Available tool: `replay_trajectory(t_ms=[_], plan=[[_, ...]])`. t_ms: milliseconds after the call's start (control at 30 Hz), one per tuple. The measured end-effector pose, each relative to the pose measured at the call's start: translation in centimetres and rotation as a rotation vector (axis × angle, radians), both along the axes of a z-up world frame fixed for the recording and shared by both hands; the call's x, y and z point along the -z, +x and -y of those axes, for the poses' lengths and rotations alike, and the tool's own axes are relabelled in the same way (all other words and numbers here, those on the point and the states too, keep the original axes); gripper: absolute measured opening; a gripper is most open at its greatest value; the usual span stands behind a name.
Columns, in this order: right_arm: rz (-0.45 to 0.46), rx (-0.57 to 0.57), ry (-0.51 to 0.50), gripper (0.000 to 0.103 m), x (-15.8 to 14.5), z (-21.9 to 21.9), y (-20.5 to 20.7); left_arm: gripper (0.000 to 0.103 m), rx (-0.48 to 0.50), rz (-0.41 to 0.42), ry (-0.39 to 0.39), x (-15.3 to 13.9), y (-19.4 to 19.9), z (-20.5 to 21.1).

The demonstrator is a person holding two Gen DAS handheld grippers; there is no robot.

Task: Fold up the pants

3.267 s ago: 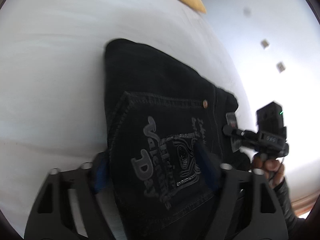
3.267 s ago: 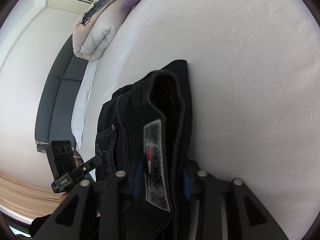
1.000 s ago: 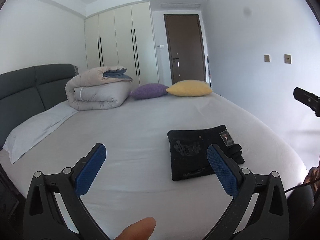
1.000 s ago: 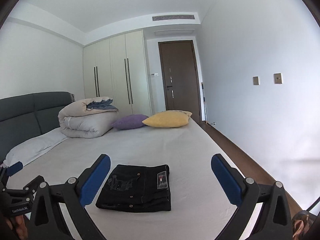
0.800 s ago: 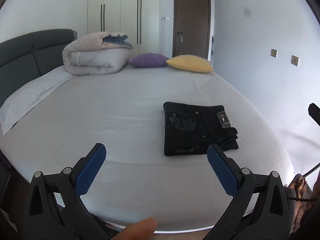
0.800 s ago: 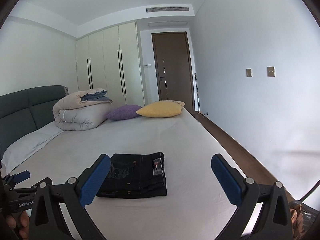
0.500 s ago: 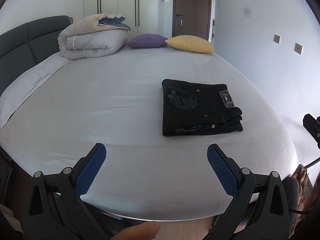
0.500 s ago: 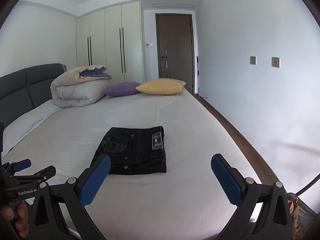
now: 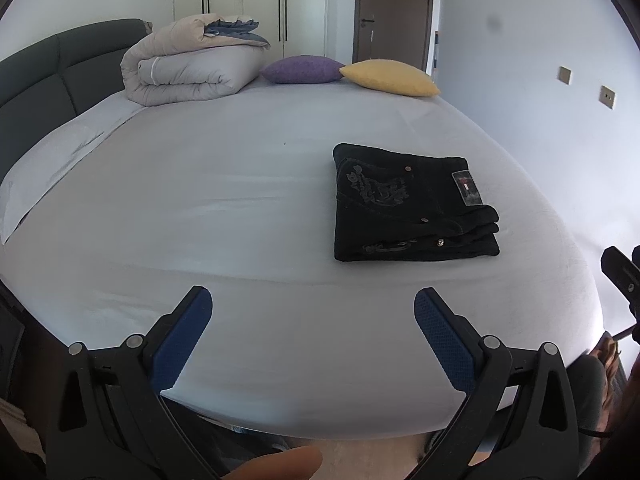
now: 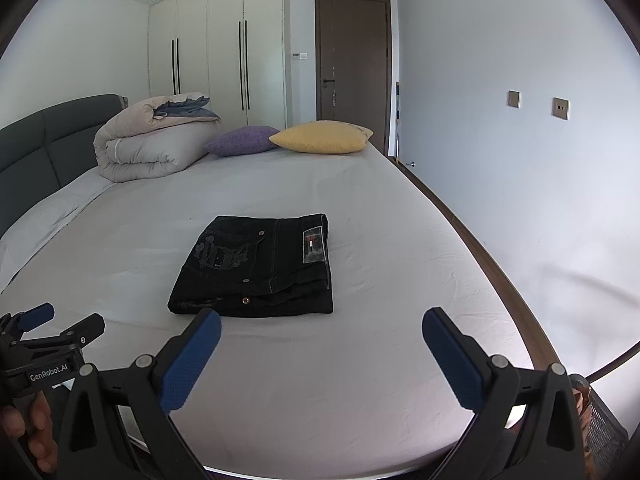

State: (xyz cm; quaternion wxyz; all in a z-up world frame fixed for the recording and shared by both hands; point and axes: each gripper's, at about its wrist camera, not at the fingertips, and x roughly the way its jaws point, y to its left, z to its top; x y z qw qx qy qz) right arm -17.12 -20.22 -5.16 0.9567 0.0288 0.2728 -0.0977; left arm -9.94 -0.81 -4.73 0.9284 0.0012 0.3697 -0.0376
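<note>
Black pants [image 9: 408, 204] [image 10: 260, 268] lie folded into a flat rectangle on the white bed [image 9: 200, 208] [image 10: 380, 340], back pocket embroidery and a label facing up. My left gripper [image 9: 312, 312] hangs open over the bed's near edge, well short of the pants, nothing between its blue pads. My right gripper [image 10: 320, 332] is also open and empty, held back from the pants' near edge. The left gripper [image 10: 48, 328] shows at the right wrist view's lower left, a hand on its handle.
A rolled duvet [image 9: 188, 68] [image 10: 152, 148], a purple pillow [image 9: 302, 69] [image 10: 242, 140] and a yellow pillow [image 9: 390, 78] [image 10: 322, 136] sit at the far end. A dark headboard [image 9: 48, 80] runs along the left. A wall [image 10: 540, 160] and floor strip flank the bed's right side.
Both grippers let go of the pants and pulled back from the bed. Over the last second both views tilted down, so the folded pants sit closer and larger in frame.
</note>
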Motion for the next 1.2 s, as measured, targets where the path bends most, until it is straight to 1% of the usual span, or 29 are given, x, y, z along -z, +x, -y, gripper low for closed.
replay_trajectory(t_ms=[1200], plan=[[-0.014, -0.026, 0.004, 0.103, 0.81, -0.97, 0.11, 0.103, -0.011, -0.01, -0.01, 0.4, -0.09, -0.45]])
